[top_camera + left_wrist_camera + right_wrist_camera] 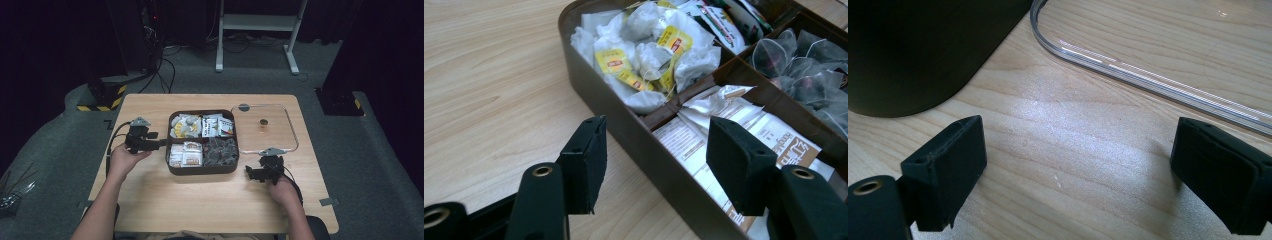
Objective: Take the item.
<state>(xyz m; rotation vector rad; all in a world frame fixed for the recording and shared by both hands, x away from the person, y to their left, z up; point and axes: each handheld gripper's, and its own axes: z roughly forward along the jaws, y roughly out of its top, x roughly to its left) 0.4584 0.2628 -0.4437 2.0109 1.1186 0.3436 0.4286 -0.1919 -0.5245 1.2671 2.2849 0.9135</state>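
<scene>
— While the high view takes in the whole table (pixel 150 200), what do the close ones add?
— The left gripper view reads the box's (pixel 634 130) contents: white tea bags with yellow tags (pixel 644 55) in one section, flat printed sachets (pixel 774 137) in the next, mesh bags (pixel 809 65) beyond. From above they are only pale and dark patches.
— Where is the box against the left gripper (pixel 150 142)?
— Just to its right, mid-table. In its own view the left gripper (pixel 654 160) is released, jaws spread, one over bare wood, the other over the sachets, with the box's wall running between them. It holds nothing.
— And the box's long side?
— Nearly square, so I cannot tell; its edges run parallel with the table's.
— Further right?
— A clear lid (pixel 287 125) lies flat beside the box, a small dark knob (pixel 263 122) at its centre. The right gripper (pixel 255 172) sits just near of it, by the box's right corner.
— Its state?
— Released too: the right gripper (pixel 1078 165) shows wide jaws over bare wood, the lid's rim (pixel 1148 80) ahead.
</scene>
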